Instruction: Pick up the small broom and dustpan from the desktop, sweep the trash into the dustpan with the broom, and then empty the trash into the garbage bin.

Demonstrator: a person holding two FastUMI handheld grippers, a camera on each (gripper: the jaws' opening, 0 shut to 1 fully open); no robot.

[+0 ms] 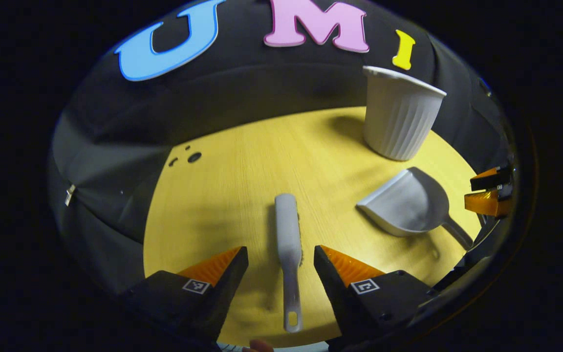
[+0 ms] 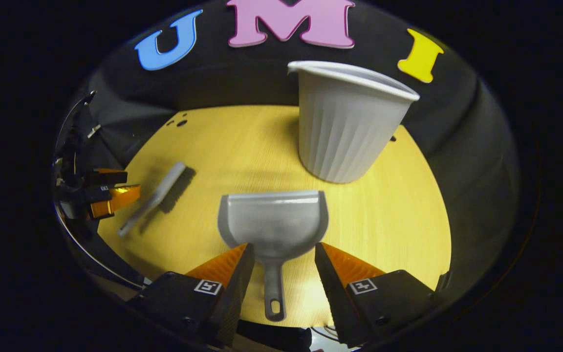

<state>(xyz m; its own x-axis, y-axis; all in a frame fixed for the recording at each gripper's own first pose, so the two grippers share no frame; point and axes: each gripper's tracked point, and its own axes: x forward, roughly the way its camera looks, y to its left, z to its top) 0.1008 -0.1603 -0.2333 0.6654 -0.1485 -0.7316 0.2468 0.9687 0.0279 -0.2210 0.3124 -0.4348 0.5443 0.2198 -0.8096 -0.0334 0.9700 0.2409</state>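
The small grey broom [image 1: 289,244] lies flat on the yellow desktop [image 1: 242,171], handle toward me. My left gripper [image 1: 280,250] is open, one finger on each side of the handle, apart from it. The grey dustpan [image 2: 274,220] rests on the desktop with its mouth toward the bin. Its handle [image 2: 273,288] runs between the fingers of my open right gripper [image 2: 281,250], untouched. A few dark bits of trash [image 1: 188,157] sit at the far left edge. The right gripper view has the broom [image 2: 157,195] and the left gripper [image 2: 108,193] at the left.
A white ribbed garbage bin [image 2: 347,127] stands upright at the back of the desktop, just beyond the dustpan [image 1: 408,205]. The right gripper [image 1: 489,195] shows at the right edge of the left gripper view. The trash [image 2: 179,122] lies near the table's far rim.
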